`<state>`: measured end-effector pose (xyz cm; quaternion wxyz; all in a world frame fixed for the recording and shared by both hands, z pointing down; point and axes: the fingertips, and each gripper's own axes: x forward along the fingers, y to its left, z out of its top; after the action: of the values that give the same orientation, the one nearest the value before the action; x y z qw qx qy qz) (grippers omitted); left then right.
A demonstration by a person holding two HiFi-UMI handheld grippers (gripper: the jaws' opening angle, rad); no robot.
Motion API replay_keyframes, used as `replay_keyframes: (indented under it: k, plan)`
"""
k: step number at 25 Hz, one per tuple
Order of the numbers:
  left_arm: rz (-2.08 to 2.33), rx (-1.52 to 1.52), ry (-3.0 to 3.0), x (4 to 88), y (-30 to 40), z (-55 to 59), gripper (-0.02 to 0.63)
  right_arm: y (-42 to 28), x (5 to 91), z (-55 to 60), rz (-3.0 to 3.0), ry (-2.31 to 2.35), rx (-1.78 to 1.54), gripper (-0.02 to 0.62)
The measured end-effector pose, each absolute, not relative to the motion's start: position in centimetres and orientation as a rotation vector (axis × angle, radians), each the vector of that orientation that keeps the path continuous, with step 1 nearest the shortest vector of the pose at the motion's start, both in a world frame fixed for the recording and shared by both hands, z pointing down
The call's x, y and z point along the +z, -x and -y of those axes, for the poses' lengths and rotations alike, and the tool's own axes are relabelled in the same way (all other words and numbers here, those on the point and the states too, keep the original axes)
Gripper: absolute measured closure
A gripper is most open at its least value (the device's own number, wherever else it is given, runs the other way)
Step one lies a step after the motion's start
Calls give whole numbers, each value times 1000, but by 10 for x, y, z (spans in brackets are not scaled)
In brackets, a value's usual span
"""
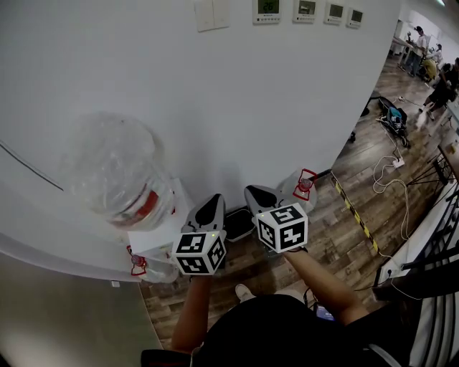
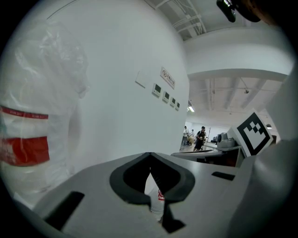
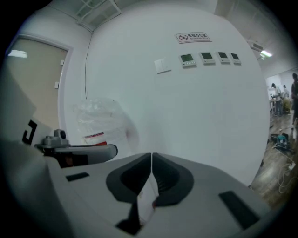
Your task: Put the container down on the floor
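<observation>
Near the wall (image 1: 251,93), left claw (image 2: 150,160) and right claw (image 3: 152,158) pinch a half-hidden container (image 3: 145,201).

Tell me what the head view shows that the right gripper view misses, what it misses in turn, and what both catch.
Only the head view shows the person's forearms, the marker cubes and the yellow-black striped tape on the floor. Only the right gripper view shows the sign above the wall panels, and the fingers of the right gripper shut on a thin white sheet. Both show the white wall, the wall panels and the clear plastic bag with red markings.
</observation>
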<state>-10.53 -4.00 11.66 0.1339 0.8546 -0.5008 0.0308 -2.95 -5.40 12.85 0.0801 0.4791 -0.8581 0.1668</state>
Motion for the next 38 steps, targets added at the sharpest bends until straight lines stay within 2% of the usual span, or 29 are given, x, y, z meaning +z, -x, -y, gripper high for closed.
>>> replay_keyframes:
  k: [23, 38]
  plan:
    - [1610, 88, -2510, 75, -5, -52, 589, -73, 74, -32, 2705, -1339, 348, 561]
    - [1650, 123, -2505, 74, -31, -108, 590, -93, 66, -82, 2775, -1291, 324, 565]
